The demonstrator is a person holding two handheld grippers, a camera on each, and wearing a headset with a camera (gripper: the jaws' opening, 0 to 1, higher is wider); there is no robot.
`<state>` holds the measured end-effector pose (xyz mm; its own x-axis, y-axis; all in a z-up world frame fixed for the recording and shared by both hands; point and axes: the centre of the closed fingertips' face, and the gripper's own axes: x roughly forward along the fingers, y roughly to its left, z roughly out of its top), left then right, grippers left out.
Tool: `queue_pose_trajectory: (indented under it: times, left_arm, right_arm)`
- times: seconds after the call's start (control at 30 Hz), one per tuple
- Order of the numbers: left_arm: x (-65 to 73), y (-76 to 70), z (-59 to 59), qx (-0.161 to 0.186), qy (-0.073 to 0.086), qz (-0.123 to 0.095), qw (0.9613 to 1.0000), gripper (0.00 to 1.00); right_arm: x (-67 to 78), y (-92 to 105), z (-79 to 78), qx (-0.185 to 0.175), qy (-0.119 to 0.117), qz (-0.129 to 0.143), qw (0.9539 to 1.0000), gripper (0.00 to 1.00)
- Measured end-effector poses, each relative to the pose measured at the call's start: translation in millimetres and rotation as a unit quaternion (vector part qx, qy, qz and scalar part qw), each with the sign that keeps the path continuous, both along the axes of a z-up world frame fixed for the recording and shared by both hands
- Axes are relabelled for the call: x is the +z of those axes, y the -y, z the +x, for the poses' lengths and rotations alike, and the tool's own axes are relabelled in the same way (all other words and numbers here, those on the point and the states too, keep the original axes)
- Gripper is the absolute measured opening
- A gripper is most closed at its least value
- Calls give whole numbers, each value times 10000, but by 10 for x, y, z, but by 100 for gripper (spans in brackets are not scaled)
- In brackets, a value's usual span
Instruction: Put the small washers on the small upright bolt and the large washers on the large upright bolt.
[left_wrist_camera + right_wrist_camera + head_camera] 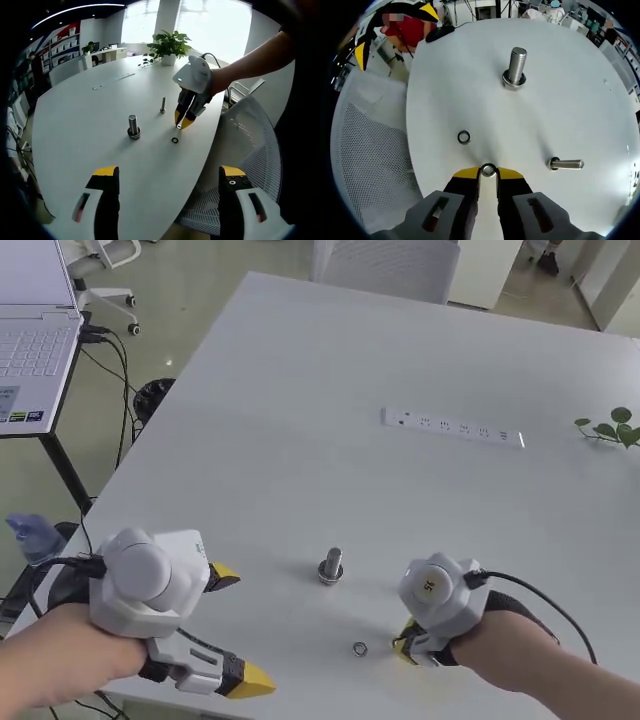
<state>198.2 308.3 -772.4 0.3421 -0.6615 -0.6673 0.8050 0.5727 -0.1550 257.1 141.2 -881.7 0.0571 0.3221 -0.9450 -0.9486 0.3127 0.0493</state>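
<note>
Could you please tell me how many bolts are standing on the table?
2. The large bolt stands ahead of the right gripper, which pinches a washer; the small bolt stands close beside that gripper. None seems hidden.

Left gripper is held wide open; right gripper is seen just beside a loose washer.

Yellow-tipped black tongs, white housings, black cables
</note>
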Motion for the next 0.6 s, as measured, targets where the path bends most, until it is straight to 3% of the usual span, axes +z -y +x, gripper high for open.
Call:
queue_pose_trajectory:
  times: [0.6]
  left_arm:
    - [6,40,-1,-35,20,9,10000,81]
  right_arm:
    - [194,134,63,-48,84,-56,9999,13]
